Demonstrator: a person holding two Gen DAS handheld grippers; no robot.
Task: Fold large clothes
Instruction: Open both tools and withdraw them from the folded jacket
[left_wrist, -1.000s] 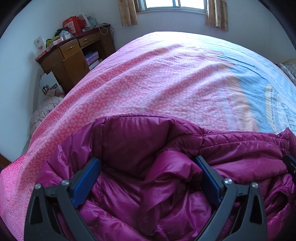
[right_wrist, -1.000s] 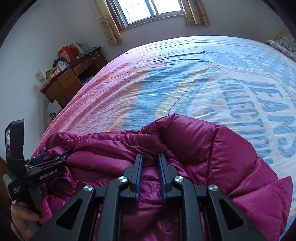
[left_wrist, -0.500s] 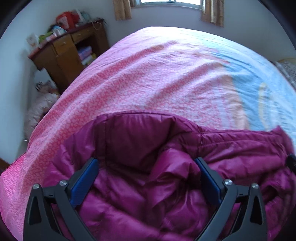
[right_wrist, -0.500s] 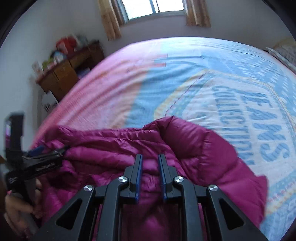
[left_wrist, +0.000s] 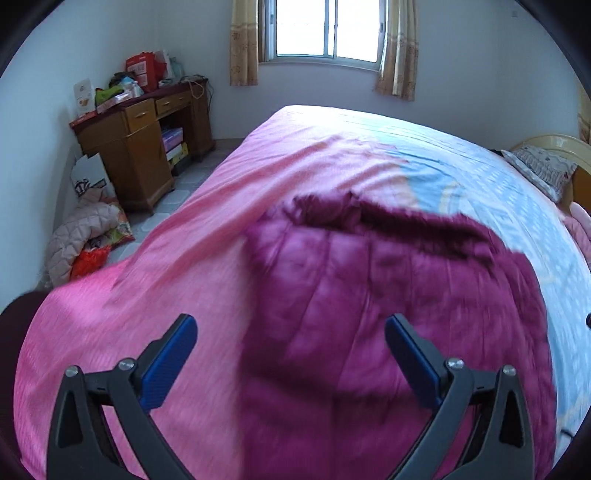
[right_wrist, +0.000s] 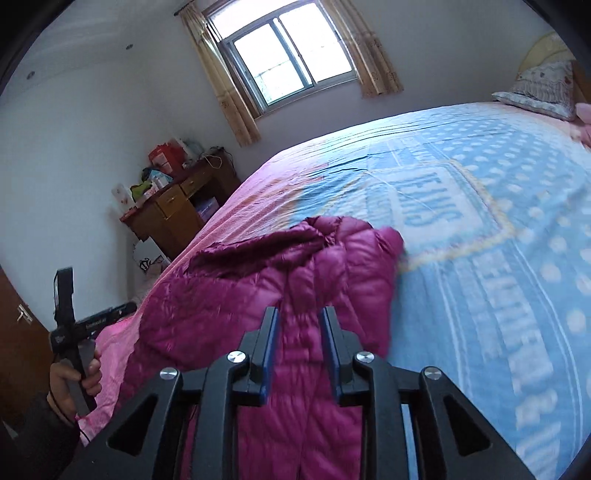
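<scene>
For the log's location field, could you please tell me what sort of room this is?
Most likely a home bedroom: a large bed with a pillow at its head, a cluttered wooden desk by the wall, and a curtained window. A magenta puffer jacket lies on the bed.

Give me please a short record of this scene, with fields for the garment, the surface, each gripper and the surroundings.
garment: purple padded jacket, lying on the bed
surface: bed cover, pink on one side, blue on the other
left gripper: open, above the jacket, gripping nothing
right gripper: partly open, jacket fabric showing between its fingers
surroundings: wooden desk, window, pillow
</scene>
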